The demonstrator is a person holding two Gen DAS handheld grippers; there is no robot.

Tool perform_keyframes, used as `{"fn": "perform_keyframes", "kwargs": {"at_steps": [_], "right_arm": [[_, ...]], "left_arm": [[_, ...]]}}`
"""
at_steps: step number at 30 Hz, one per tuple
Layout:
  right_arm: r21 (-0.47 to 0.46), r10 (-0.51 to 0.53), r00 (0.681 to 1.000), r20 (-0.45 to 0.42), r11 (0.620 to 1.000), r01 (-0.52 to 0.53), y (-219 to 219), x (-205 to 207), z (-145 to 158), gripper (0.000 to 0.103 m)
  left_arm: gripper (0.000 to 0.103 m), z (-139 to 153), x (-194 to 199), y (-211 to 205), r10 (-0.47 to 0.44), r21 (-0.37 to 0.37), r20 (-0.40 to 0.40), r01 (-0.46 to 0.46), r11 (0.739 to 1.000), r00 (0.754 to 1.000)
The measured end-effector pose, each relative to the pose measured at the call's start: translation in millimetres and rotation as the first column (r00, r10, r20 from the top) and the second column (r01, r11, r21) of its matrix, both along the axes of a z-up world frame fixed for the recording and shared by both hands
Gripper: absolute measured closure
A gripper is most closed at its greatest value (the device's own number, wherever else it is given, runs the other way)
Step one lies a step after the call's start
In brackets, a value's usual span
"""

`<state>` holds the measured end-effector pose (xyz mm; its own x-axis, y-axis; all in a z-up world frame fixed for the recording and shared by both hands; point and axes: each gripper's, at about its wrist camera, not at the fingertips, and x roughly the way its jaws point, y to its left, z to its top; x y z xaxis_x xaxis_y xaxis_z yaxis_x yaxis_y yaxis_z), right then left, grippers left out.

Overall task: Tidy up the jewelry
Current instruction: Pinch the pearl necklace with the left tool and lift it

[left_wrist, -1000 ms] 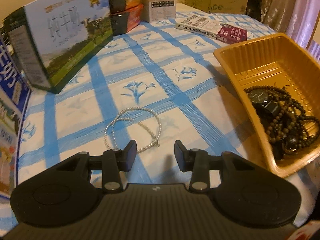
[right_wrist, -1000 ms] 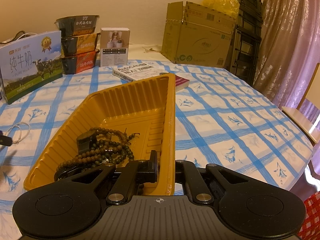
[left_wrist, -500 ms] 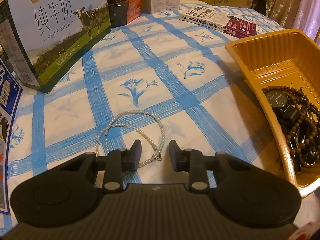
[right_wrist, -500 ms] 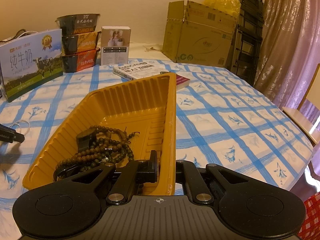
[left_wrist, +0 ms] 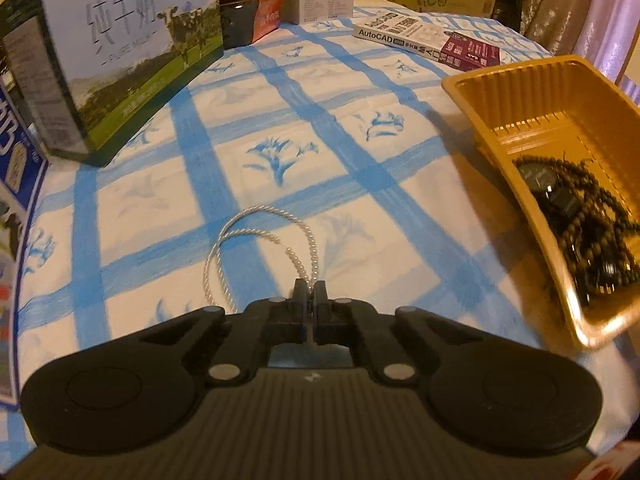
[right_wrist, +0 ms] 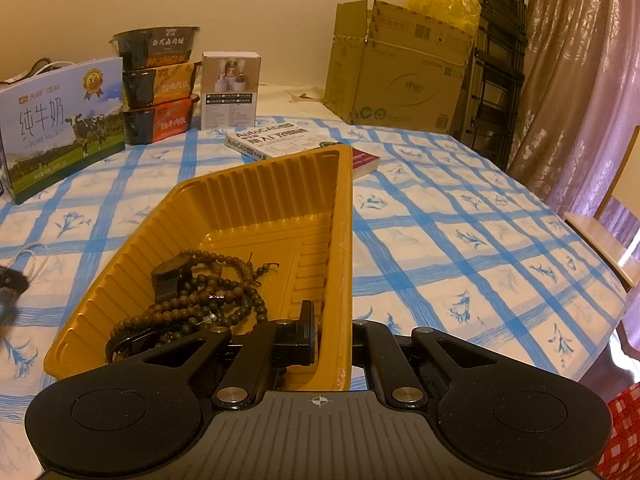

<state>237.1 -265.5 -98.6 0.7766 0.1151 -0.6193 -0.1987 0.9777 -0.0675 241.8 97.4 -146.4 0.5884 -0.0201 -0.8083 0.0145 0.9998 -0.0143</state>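
Observation:
A white pearl necklace (left_wrist: 308, 240) lies looped on the blue-checked tablecloth. My left gripper (left_wrist: 309, 292) has its jaws closing tight on the near end of the strand, pads pressing on it. The orange plastic tray (left_wrist: 532, 96) stands to its right and holds dark wooden bead strands (left_wrist: 580, 232) and a black watch. In the right wrist view my right gripper (right_wrist: 334, 336) is shut on the tray's (right_wrist: 260, 192) near right wall, one finger inside, the other hidden outside. The beads (right_wrist: 208, 296) lie just left of it. The left gripper's tip (right_wrist: 8, 280) shows blurred at the left edge.
A milk carton (left_wrist: 132, 52) stands at the back left, with stacked food bowls (right_wrist: 160, 84) and a small white box (right_wrist: 230, 92) behind. A book (left_wrist: 424, 38) lies beyond the tray. A cardboard box (right_wrist: 400, 80), curtain and chair (right_wrist: 608, 232) are at the right.
My left gripper moved forward over the necklace and its jaws closed from wide apart onto the strand. The right gripper and tray stayed still.

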Motion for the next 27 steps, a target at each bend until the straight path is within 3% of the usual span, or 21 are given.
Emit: {"fn": "perform_keyframes", "kwargs": {"at_steps": [12, 15, 18, 27], "right_arm": [[0.000, -0.001, 1.000, -0.001, 1.000, 0.001, -0.1, 0.3, -0.2, 0.097], [-0.002, -0.001, 1.000, -0.001, 1.000, 0.001, -2.0, -0.2, -1.5, 0.097], [0.001, -0.004, 1.000, -0.003, 1.000, 0.004, -1.2, 0.0, -1.5, 0.097], [-0.001, -0.002, 1.000, -0.002, 1.000, 0.002, -2.0, 0.0, -2.1, 0.097]], "left_arm": [[0.090, -2.4, -1.7, 3.6, 0.009, 0.003, -0.022, -0.009, 1.000, 1.000], [0.091, -3.6, 0.7, 2.3, 0.006, 0.002, -0.029, -0.006, 1.000, 1.000], [0.102, -3.6, 0.5, 0.8, -0.011, -0.006, -0.031, 0.011, 1.000, 0.999], [0.102, 8.5, -9.3, 0.9, -0.005, -0.020, -0.012, 0.004, 1.000, 1.000]]}}
